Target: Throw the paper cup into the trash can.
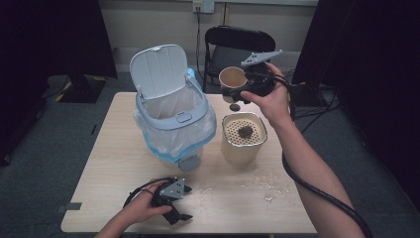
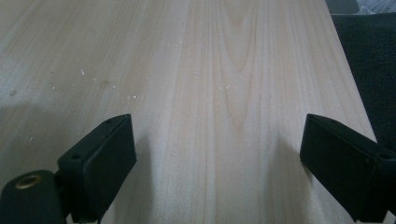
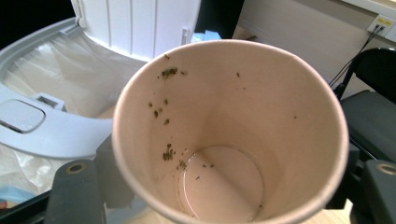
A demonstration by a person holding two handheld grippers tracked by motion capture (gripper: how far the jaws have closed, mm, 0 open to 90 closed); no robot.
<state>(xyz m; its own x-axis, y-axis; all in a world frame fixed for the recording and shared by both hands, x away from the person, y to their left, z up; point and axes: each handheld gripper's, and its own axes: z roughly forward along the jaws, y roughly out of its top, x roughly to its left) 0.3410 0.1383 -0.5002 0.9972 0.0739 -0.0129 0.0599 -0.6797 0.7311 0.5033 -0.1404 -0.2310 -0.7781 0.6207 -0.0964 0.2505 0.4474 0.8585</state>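
**A:** Where is the cup (image 1: 233, 78)?

**B:** Up in the air, at about 1 o'clock from the middle of the table (image 1: 119, 198). The right gripper (image 1: 236, 94) holds it. Its jaws are wide apart and squeeze the cup's sides.

**A:** What is in the cup?

**B:** Small dark green bits stick to the inside, and the bottom looks wet.

**A:** What is under it?

**B:** A tan pot (image 1: 242, 141) with a lid full of holes, at 6 o'clock from the cup. A dark clump (image 1: 244, 131) lies on that lid.

**A:** And the bin (image 1: 173, 124)?

**B:** At 9 o'clock from the pot, lid up, with a clear bag inside.

**A:** The other tool?

**B:** The left gripper (image 1: 181, 215) rests low at 7 o'clock on the table. Its jaws are wide open and hold nothing. White crumbs (image 1: 267, 191) lie near it.
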